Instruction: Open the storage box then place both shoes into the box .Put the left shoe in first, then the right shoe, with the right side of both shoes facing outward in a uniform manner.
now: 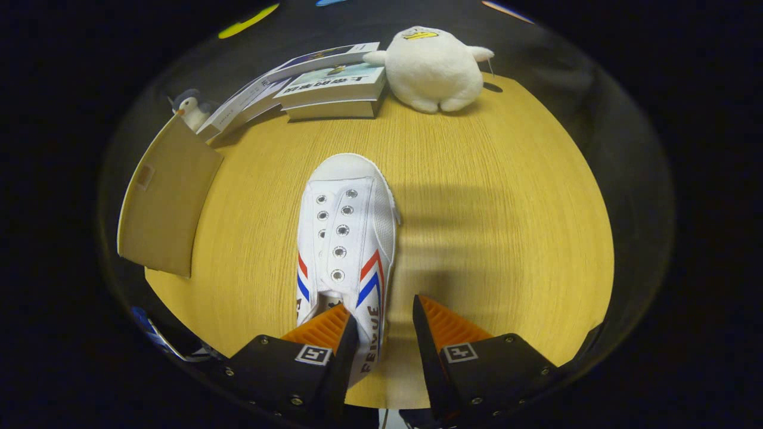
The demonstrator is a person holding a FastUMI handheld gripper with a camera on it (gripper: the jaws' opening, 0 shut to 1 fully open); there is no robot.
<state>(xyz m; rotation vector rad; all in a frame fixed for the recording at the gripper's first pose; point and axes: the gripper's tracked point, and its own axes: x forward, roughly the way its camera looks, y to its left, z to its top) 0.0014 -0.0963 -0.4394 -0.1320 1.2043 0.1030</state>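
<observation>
Shoe [346, 238] lies flat on the wooden bench [495, 238], sole down, toe pointing far, heel end near, right at the tool [384, 319]. White canvas, metal eyelets without laces, red and blue diagonal stripes on both sides near the heel, dark lettering along its right side wall.

Tool is open, fingers spread apart. Left finger sits over the shoe's heel opening, seemingly dipping inside the collar; right finger is outside the shoe, over bare bench just right of the heel. The shoe's right side wall runs up between the two fingers. Cannot tell if either finger actually touches the canvas; no squeeze visible, so nothing is gripped.

Storage box [164, 202]: a tan cardboard panel stands at the left edge of the bench, left of the shoe and apart from it, tilted a bit. Cannot tell from here whether it is a flap, a lid or a side wall, or whether the box is open.

Far side of the bench: stack of books [334, 89], top ones fanned out toward the left, lowest one lying flat. White plush toy [432, 68] sits just right of the books, touching or nearly touching them. Small penguin figure [189, 107] stands far left, behind the cardboard panel and beside the fanned books.

Soft shadow falls on the bench right of the shoe.
</observation>
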